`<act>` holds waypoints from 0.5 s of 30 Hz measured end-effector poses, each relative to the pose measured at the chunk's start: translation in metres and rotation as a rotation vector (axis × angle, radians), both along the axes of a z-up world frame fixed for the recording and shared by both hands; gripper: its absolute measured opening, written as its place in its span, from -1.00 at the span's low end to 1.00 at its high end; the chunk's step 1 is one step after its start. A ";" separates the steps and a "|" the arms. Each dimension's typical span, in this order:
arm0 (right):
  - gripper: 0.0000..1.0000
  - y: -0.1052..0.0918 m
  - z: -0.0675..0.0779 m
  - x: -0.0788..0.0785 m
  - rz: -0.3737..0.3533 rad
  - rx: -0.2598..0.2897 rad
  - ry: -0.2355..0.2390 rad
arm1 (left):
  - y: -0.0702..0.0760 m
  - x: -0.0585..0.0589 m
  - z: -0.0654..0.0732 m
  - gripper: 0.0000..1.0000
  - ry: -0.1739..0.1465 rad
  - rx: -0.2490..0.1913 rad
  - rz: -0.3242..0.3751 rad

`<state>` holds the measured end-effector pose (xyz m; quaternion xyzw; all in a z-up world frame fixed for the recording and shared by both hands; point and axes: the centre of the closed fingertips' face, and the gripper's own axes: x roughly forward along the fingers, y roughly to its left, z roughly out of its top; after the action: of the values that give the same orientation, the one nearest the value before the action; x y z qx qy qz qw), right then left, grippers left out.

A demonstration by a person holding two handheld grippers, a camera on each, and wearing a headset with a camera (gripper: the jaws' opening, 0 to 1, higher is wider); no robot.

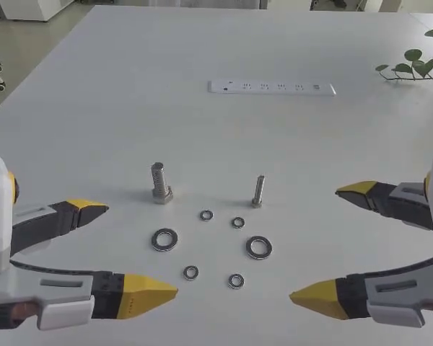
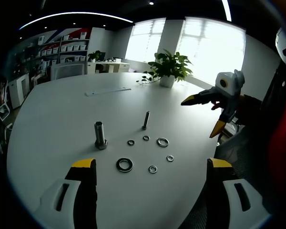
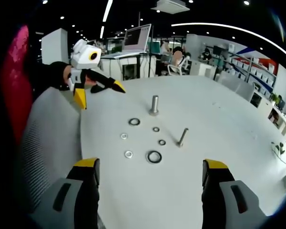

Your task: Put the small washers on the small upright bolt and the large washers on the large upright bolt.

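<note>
Nothing placed yet: large washers (image 1: 164,239) and small washers (image 1: 206,215) lie loose nearer than bare large bolt (image 1: 159,184) (left) and small bolt (image 1: 258,192) (right); left gripper (image 1: 141,250) and right gripper (image 1: 314,243) agape, empty.

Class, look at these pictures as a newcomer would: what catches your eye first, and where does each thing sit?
Two yellow-tipped tools, the left gripper and the right gripper, reach in from the near corners of the white table, both open and empty. Between them stand the large bolt and the small bolt, upright, with six loose washers lying flat in front.
</note>
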<state>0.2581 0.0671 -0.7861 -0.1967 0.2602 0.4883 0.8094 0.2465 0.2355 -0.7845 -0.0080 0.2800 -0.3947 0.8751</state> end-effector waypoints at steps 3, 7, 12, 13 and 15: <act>0.80 0.001 -0.001 -0.001 0.002 -0.003 0.001 | 0.000 -0.001 0.000 0.92 0.001 0.001 -0.002; 0.79 0.002 -0.001 -0.002 0.006 -0.005 0.002 | 0.000 -0.001 0.000 0.92 -0.002 -0.001 -0.001; 0.79 0.002 -0.001 -0.002 0.007 -0.007 0.002 | -0.001 -0.001 0.001 0.92 -0.001 -0.001 -0.002; 0.78 0.002 -0.001 -0.002 0.007 -0.008 0.001 | -0.001 -0.001 0.001 0.92 -0.003 0.000 -0.002; 0.78 0.002 -0.001 -0.003 0.009 -0.010 0.001 | -0.001 -0.001 0.001 0.92 -0.002 -0.001 -0.003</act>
<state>0.2556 0.0692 -0.7867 -0.2016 0.2623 0.4907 0.8061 0.2452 0.2343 -0.7838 -0.0079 0.2787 -0.3961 0.8749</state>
